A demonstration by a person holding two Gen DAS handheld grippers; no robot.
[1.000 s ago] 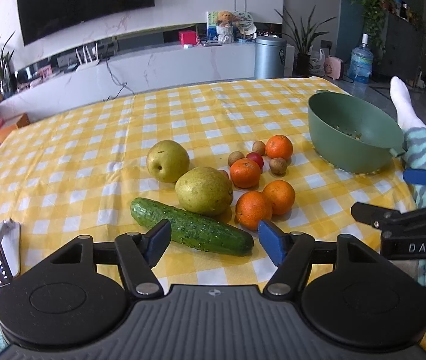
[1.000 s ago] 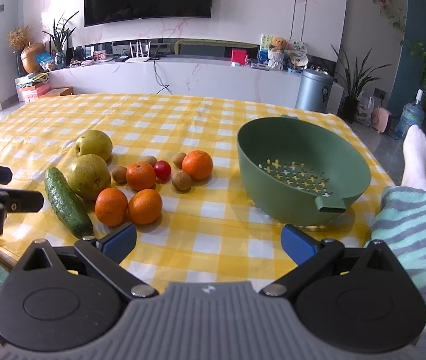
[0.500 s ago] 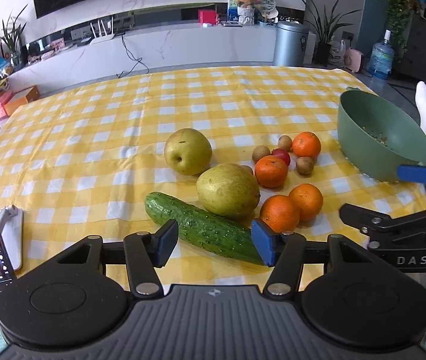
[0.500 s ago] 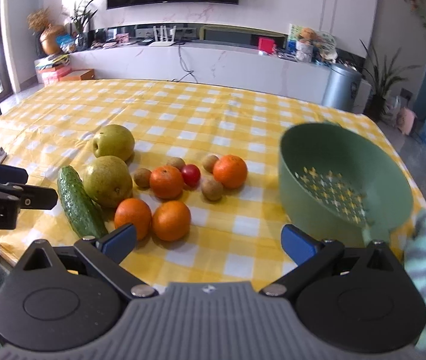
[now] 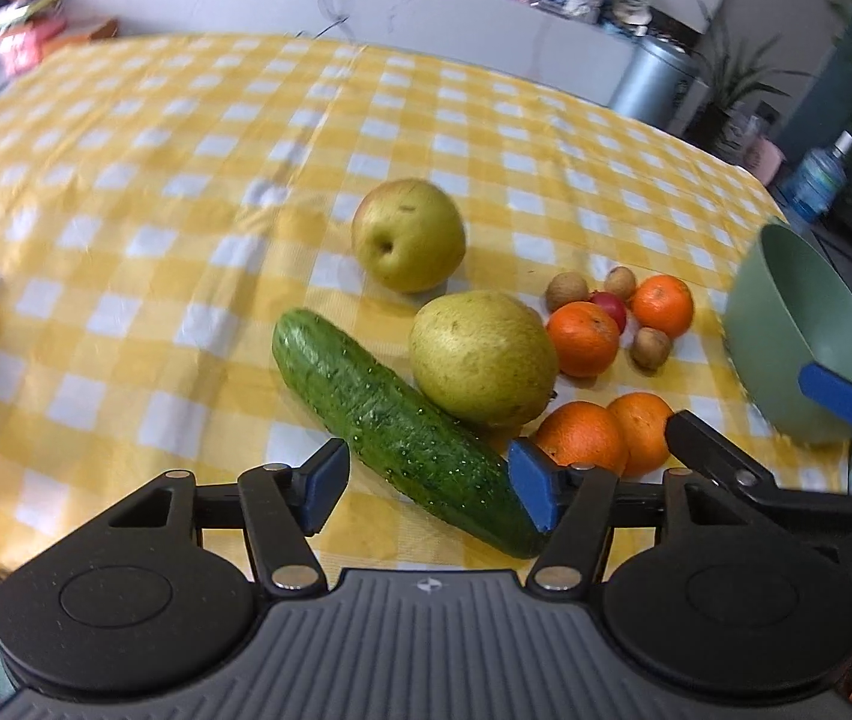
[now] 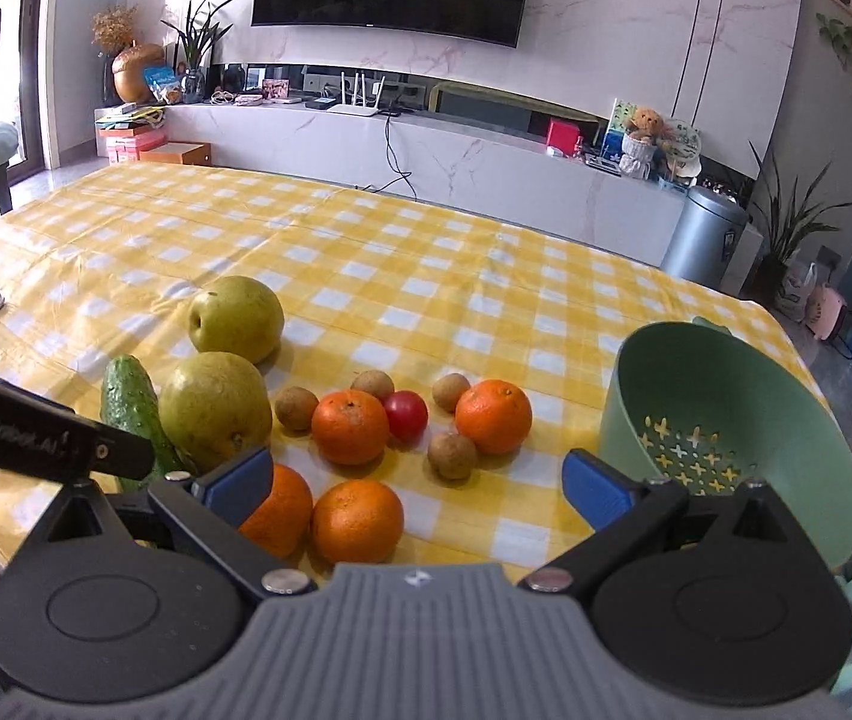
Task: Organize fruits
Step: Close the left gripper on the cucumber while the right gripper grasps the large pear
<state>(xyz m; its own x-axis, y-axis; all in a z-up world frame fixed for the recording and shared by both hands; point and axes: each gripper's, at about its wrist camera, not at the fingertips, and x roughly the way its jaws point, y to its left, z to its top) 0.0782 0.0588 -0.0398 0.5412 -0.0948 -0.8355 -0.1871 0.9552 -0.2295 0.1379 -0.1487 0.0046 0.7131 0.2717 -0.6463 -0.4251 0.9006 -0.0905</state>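
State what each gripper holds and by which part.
Nothing is held. The left gripper, jaws opening, straddles the cucumber without pinching it. The right gripper is open over the oranges.

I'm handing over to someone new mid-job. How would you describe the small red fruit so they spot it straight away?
Start at the green colander on the right of the yellow checked tablecloth, then look left to the cluster of oranges and small brown fruits. The small red fruit sits in the middle of that cluster, touching the orange on its left. It is the only red, glossy piece there, smaller than any orange.
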